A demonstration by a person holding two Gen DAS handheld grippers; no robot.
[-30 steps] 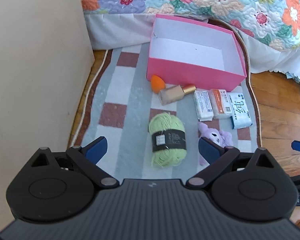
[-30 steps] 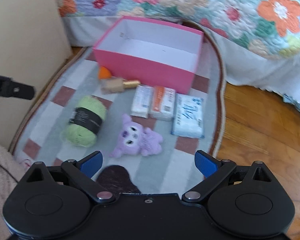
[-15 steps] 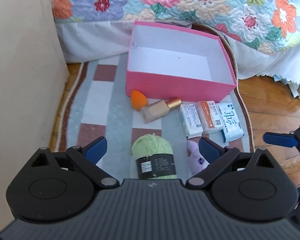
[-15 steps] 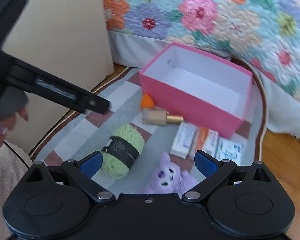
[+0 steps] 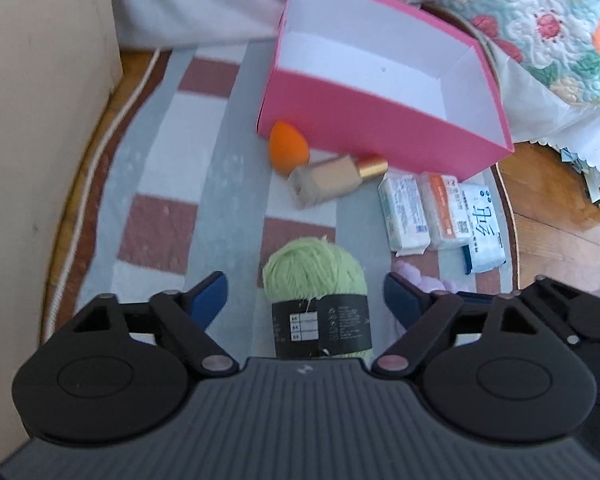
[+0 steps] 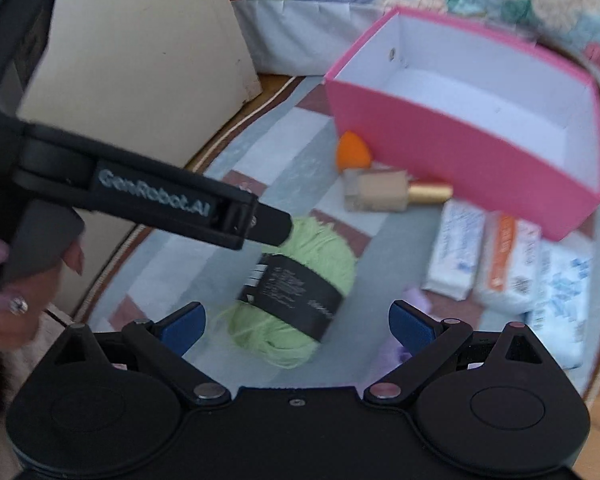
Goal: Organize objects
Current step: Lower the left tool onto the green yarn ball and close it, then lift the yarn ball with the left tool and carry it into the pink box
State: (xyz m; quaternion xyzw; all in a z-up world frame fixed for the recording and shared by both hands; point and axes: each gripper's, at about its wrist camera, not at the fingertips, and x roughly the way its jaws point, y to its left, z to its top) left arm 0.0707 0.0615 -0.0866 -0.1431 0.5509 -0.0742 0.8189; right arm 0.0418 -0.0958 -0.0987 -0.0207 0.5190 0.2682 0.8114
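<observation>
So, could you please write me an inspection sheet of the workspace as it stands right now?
Surface: checked rug on a wooden floor.
Job's things: pink box open, nothing seen inside; orange sponge, foundation bottle, three tissue packs, green yarn ball and purple plush toy all lie outside it on the rug.
Clutter: nothing seen.
Grippers: left gripper closing, its fingers either side of the yarn ball, pads not pressing; right gripper open, nothing gripped.
Cables: nothing seen.
Surroundings: floral quilt behind the box, beige panel to the left.
</observation>
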